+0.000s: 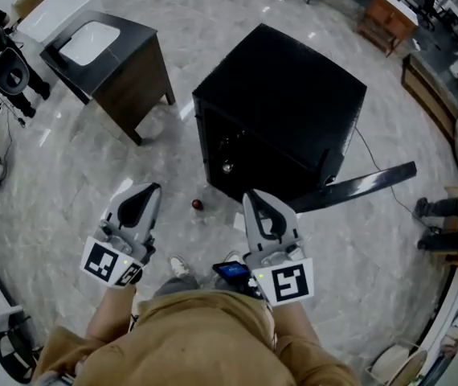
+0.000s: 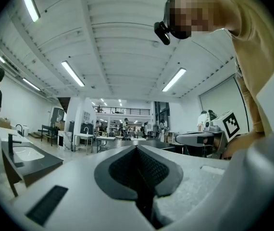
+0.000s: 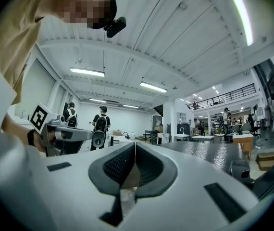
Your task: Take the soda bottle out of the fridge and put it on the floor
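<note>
Here, a person in a tan shirt is holding both grippers out level, side by side, pointing toward the black fridge. The left gripper is showing its jaws pressed together along their whole length in its own view, with nothing between them. The right gripper is also showing its jaws meeting at the tips in its own view, with only a thin sliver of gap lower down, and nothing is sitting between them either. Neither gripper is touching the fridge or anything else.

The fridge is standing on the pale marble floor with its door swung wide open to the right. A small dark-red thing, which looks like the bottle seen from above, is standing on the floor just in front of the fridge's open side. In the head view it is lying between the two grippers and a little beyond their tips, apart from both.

Well off to the upper left, a cabinet with a dark tabletop is carrying a white basin. In the right gripper view, two people with backpacks are standing in the background.
</note>
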Demonstrator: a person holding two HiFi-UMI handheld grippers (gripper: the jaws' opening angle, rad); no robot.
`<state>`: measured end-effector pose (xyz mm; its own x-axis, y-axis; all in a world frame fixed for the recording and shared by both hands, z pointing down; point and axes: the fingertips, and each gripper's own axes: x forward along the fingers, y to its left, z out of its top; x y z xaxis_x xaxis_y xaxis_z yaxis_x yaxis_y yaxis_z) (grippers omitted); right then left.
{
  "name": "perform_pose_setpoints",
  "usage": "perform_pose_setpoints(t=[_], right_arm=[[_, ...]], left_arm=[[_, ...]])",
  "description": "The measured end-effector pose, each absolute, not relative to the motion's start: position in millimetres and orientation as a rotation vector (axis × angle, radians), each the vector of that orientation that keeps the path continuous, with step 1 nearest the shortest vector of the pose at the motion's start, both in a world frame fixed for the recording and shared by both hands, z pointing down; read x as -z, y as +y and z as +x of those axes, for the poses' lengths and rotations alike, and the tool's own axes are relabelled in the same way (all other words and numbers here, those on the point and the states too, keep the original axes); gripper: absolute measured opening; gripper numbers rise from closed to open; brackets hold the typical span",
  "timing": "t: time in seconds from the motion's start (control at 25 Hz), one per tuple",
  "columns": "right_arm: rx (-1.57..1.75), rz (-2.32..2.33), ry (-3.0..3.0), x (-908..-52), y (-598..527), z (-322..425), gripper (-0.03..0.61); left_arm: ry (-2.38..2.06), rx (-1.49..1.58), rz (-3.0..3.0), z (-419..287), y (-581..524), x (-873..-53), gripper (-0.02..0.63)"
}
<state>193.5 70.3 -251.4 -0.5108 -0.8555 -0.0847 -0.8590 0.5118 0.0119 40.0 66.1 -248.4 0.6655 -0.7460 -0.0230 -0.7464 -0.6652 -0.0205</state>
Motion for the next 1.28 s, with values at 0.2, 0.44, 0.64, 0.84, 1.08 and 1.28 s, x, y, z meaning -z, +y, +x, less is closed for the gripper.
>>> perform_pose_setpoints(t=[0.2, 0.44, 0.64, 0.84, 1.08, 1.28], right_arm=[[-0.086, -1.505, 2.664, 267, 73, 198, 0.003], [-0.123, -1.505, 2.659, 285, 70, 201, 0.003], [-0.148, -1.527, 2.64, 301, 76, 212, 0.003], [-0.179, -1.557, 2.635, 305, 81, 223, 0.003], [-0.207, -1.597, 2.609, 317, 90, 234, 0.003], [-0.229, -1.636, 2.586, 318, 92, 243, 0.002]], left_arm=[[1.359, -0.034, -2.783, 16, 70, 269, 0.002], [1.519, -0.093, -2.661, -27, 77, 302, 0.002], [1.639, -0.083, -2.601, -59, 96, 306, 0.002], [1.729, -0.064, -2.536, -88, 111, 304, 0.002], [1.783, -0.08, -2.479, -106, 126, 311, 0.002], [1.829, -0.118, -2.456, -115, 132, 311, 0.002]])
